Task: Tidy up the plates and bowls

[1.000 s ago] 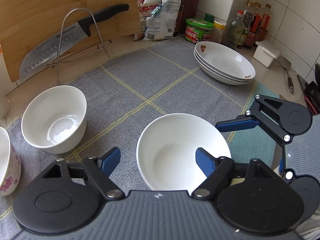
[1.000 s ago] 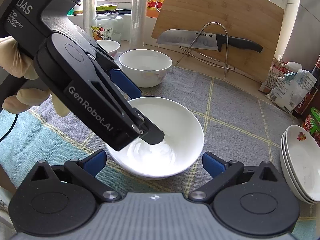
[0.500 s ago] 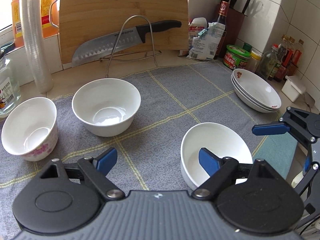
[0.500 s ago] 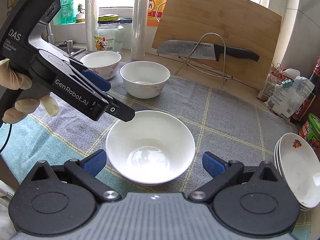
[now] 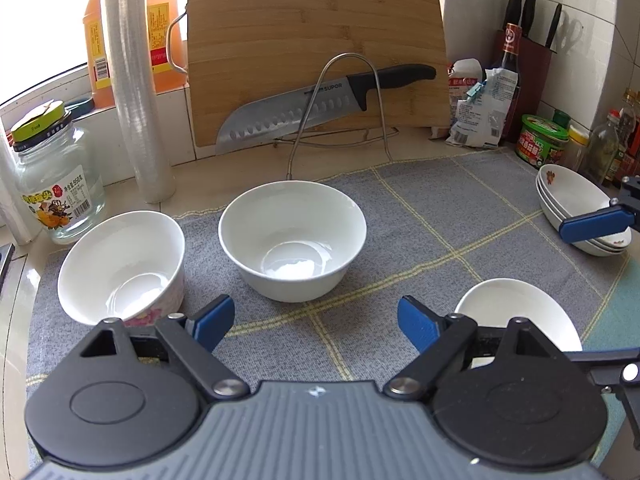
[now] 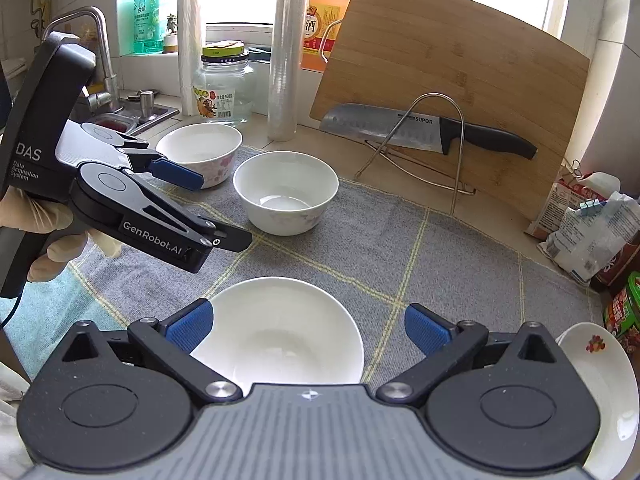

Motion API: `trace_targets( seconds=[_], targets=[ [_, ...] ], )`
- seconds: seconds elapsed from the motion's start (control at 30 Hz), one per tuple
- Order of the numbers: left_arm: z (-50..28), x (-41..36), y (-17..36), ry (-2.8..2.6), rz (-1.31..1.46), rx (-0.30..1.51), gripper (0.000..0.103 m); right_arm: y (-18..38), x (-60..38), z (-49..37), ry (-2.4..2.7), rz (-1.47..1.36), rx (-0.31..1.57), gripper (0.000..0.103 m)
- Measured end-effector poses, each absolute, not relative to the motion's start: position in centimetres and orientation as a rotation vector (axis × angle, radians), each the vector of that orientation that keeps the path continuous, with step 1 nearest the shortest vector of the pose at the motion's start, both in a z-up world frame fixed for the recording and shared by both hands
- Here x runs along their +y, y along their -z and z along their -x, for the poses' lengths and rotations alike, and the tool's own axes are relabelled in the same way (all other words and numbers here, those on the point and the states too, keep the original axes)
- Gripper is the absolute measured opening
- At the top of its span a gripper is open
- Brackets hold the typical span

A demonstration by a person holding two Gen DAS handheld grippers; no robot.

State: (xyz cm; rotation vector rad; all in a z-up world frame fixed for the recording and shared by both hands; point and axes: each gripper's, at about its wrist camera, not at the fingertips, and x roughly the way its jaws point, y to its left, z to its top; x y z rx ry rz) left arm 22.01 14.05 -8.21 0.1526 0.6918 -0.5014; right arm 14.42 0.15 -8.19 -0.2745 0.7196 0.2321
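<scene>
Counter: grey checked cloth (image 5: 420, 232) covers the worktop, with a bamboo cutting board (image 5: 316, 52) leaning at the back and a large knife (image 5: 320, 108) propped on a wire rack in front of it.
Plates: shallow plates sit in one stack (image 5: 576, 208) at the right edge of the cloth, apparently already gathered.
Bowls: three white bowls stand apart, not yet nested. A plain bowl (image 5: 292, 242) sits mid-cloth, a flower-patterned bowl (image 5: 122, 266) is just beside it on the left, and a third bowl (image 6: 280, 332) lies nearest, below the right tongs.
Left tongs: left gripper (image 5: 316, 322) hangs above bare cloth, its jaws spread with nothing between them, facing the plain bowl.
Right tongs: right gripper (image 6: 308, 326) hovers over the near bowl, jaws wide and gripping nothing; the bowl's rim shows between the blue pads without touching them.
Step in hand: likely picking a bowl to nest into another.
Doing it well: bring one pad inside the rim and one outside, close firmly on the wall, lift straight up, then lower it level into the matching bowl.
Risk: glazed porcelain is probably slippery, so a shallow pinch could let it tip.
</scene>
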Motion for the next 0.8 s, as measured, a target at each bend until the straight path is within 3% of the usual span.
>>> trace_targets(
  seconds=[0.8],
  targets=[
    [-25.8,12.5,10.8,0.415,-0.197,0.684,0.088,7.2,-1.2,-26.2,-0.44,0.237,0.828,0.103]
  ],
)
